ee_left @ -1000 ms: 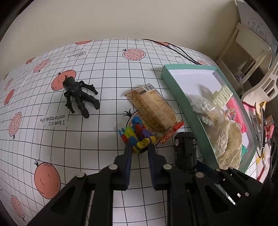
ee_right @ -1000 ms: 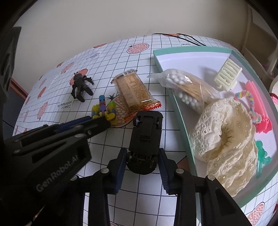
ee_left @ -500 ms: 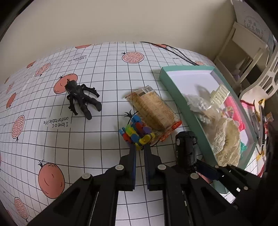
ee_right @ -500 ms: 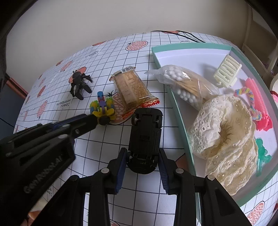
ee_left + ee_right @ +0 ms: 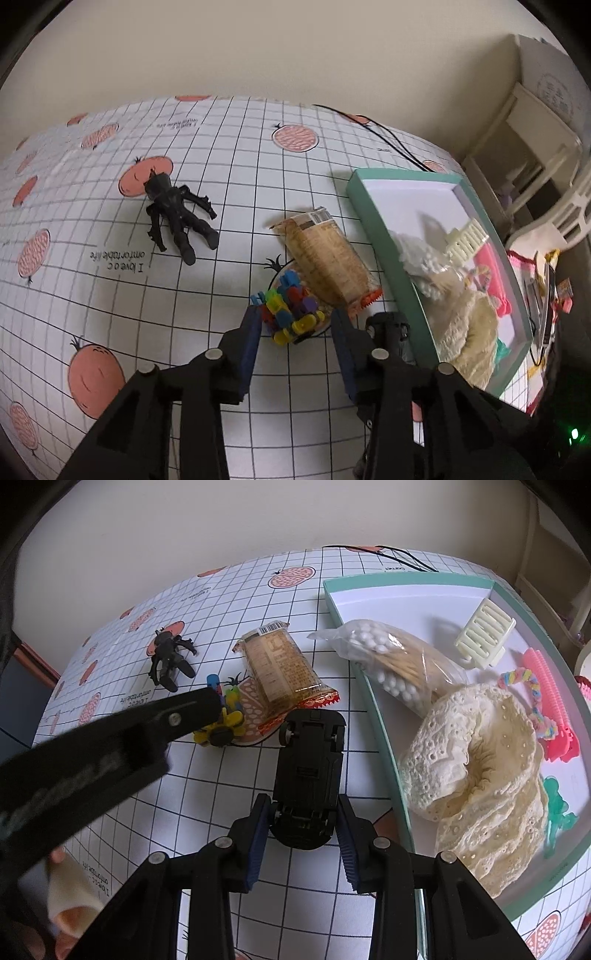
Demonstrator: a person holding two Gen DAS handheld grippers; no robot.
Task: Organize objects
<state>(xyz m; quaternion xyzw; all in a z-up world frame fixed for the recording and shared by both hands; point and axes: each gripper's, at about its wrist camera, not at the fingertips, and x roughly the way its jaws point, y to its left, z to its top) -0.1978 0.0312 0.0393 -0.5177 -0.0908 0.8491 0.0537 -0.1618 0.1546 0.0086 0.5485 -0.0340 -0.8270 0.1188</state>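
Note:
A multicoloured block toy (image 5: pixel 286 308) lies on the gridded tablecloth, and my left gripper (image 5: pixel 295 326) stands open with one finger on either side of it. Beside the toy is a brown snack packet (image 5: pixel 325 254). My right gripper (image 5: pixel 302 825) is shut on the rear of an upside-down black toy car (image 5: pixel 310 760), which rests on the cloth beside the teal tray (image 5: pixel 384 738). A black toy figure (image 5: pixel 175 212) lies farther back on the left. Part of the block toy (image 5: pixel 225 723) is hidden behind the left gripper's arm in the right wrist view.
The tray holds a bag of cotton swabs (image 5: pixel 391 664), cream lace fabric (image 5: pixel 472 775), a cream hair clip (image 5: pixel 484 631) and pink clips (image 5: pixel 550 701). A black cable (image 5: pixel 388 140) runs along the far table edge. White furniture (image 5: pixel 535 147) stands at the right.
My left gripper's fingers narrowed almost shut behind the block toy, then spread wide and now flank it. The right gripper and the car have barely moved.

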